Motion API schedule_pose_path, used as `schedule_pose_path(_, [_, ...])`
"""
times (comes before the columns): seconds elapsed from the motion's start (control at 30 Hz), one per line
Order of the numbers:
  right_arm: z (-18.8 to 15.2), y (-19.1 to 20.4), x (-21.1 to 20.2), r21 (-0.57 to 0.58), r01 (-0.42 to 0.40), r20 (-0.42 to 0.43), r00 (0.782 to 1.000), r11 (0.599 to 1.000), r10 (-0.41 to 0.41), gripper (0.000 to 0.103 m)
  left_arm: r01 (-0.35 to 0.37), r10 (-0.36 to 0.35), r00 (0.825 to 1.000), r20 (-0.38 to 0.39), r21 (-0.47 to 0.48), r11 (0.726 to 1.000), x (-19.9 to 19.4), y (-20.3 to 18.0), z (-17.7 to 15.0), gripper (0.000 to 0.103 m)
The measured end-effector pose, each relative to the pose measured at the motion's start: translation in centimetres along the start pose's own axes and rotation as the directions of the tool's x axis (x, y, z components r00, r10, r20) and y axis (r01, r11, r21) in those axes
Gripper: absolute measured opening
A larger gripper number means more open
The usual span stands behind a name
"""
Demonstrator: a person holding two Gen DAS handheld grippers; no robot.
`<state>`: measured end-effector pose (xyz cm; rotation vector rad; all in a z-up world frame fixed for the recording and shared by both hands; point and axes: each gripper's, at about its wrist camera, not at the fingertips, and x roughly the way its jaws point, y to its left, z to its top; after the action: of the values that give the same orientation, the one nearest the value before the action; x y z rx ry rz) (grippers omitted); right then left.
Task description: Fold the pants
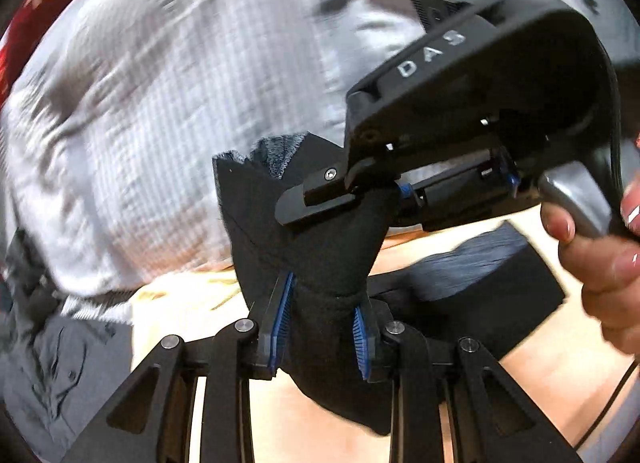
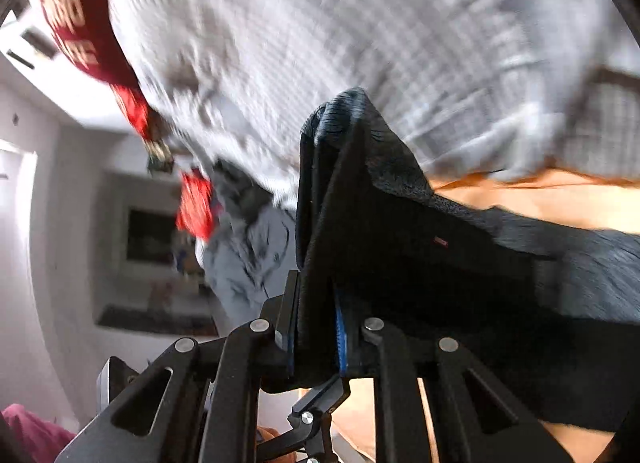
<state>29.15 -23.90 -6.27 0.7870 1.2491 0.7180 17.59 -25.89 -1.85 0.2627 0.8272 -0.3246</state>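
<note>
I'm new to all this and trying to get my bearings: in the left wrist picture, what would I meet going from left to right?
Grey garment → left gripper, fingers shut on the black pants → right gripper, also pinching the pants → person's hand on its handle.

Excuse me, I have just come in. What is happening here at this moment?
A person is folding dark pants using two handheld grippers. The left gripper is shut on a bunch of the fabric, and the right gripper also pinches the pants. Both hold the cloth close together, lifted above a light wooden table. A pale checked fabric fills the background, blurred.
</note>
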Motion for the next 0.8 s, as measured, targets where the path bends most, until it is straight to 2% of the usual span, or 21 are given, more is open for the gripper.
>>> schedule_pose_path(0.13, [-2.1, -3.7, -7.0, 0.061, -0.004, 0.129, 0.992, 0.998, -0.004, 0.017, 0.088, -0.087, 0.996, -0.016, 0.073, 0.993, 0.3, -5.6, 1.5, 0.028])
schedule_pose_path(0.27, [-4.9, -9.4, -12.9, 0.194, -0.042, 0.251, 0.968, 0.98, -0.008, 0.017, 0.164, -0.158, 0.986, -0.055, 0.148, 0.975, 1.9, -11.8, 2.1, 0.028])
schedule_pose_path(0.4, [-7.5, -15.6, -17.5, 0.317, -0.056, 0.339, 0.939, 0.947, -0.058, 0.017, 0.228, -0.211, 0.972, -0.102, 0.204, 0.952, 4.7, -16.4, 1.4, 0.028])
schedule_pose_path(0.53, [-9.0, -20.3, -17.2, 0.398, 0.0, 0.301, 0.945, 0.918, -0.131, 0.015, 0.248, -0.197, 0.961, -0.196, 0.28, 0.927, 8.1, -20.2, -0.8, 0.028])
schedule_pose_path(0.63, [-10.0, -22.5, -16.2, 0.432, 0.064, 0.245, 0.952, 0.9, -0.185, 0.015, 0.234, -0.149, 0.955, -0.256, 0.34, 0.911, 9.6, -21.7, -2.6, 0.028])
schedule_pose_path(0.7, [-10.4, -23.4, -15.4, 0.465, 0.057, 0.231, 0.956, 0.884, -0.183, 0.015, 0.225, -0.125, 0.955, -0.27, 0.381, 0.897, 9.7, -22.2, -3.5, 0.028])
schedule_pose_path(0.8, [-10.5, -23.6, -15.1, 0.473, 0.047, 0.228, 0.958, 0.88, -0.174, 0.015, 0.222, -0.106, 0.954, -0.279, 0.424, 0.878, 9.4, -22.5, -3.9, 0.035])
